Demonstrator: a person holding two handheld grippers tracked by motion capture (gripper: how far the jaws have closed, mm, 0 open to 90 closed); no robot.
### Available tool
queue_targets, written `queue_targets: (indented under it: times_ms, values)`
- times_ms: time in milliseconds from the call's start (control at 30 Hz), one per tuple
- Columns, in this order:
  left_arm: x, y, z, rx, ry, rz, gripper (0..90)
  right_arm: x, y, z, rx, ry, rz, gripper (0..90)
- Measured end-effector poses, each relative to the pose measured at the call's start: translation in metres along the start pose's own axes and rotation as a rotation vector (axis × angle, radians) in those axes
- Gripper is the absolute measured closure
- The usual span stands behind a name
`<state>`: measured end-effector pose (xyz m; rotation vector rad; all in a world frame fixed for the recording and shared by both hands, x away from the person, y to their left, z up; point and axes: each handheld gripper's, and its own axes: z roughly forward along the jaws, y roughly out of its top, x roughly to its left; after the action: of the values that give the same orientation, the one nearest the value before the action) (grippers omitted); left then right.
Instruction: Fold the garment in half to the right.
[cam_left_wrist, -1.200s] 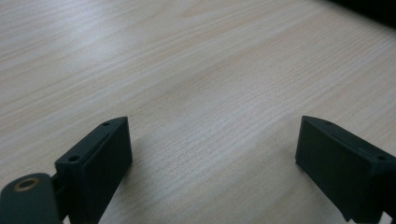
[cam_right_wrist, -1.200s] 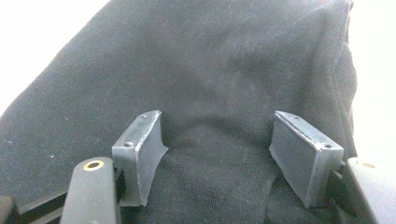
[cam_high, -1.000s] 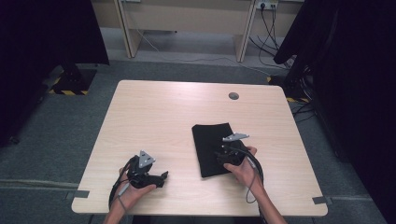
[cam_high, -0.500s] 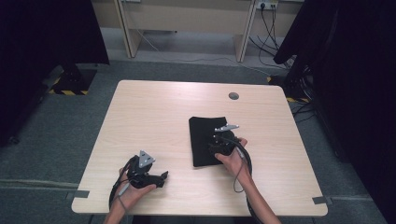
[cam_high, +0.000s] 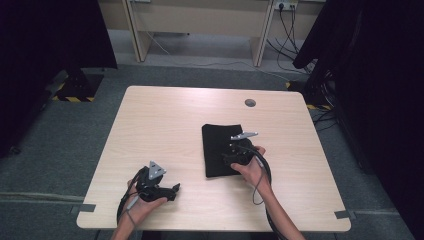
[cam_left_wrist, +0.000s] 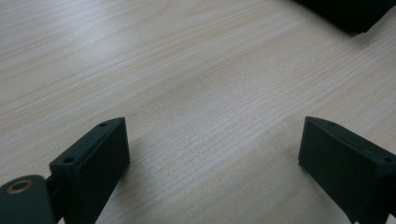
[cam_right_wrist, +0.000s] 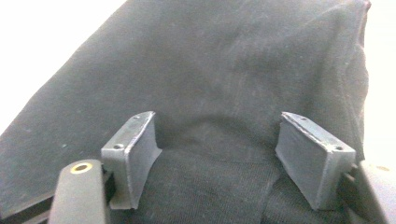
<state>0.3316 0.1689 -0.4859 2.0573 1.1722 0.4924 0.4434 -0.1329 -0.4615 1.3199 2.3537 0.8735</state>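
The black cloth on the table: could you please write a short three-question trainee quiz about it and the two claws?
1. True or false: the left claw rests on the black cloth.
2. Which claw is over the cloth?
3. The right claw's jaws stand: A shut, B apart over the cloth.

Key: 1 false, it is over bare table. 2 the right claw. 3 B; they have just been opening.
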Motion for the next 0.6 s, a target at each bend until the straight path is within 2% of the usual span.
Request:
queue_targets:
  times_ms: [267,433,600]
  values:
    - [0.000,0.000,0.001,0.008,-0.001,0.002,4.9,-0.007,-0.006,-0.011,-0.050,0.094,-0.048,26.5]
    - [0.001,0.001,0.002,0.022,0.013,-0.010,0.0,-0.012,-0.011,-0.021,-0.077,0.113,-0.073,26.5]
    - [0.001,0.001,0.002,0.022,0.013,-0.010,0.0,-0.019,-0.019,-0.030,-0.096,0.134,-0.089,26.5]
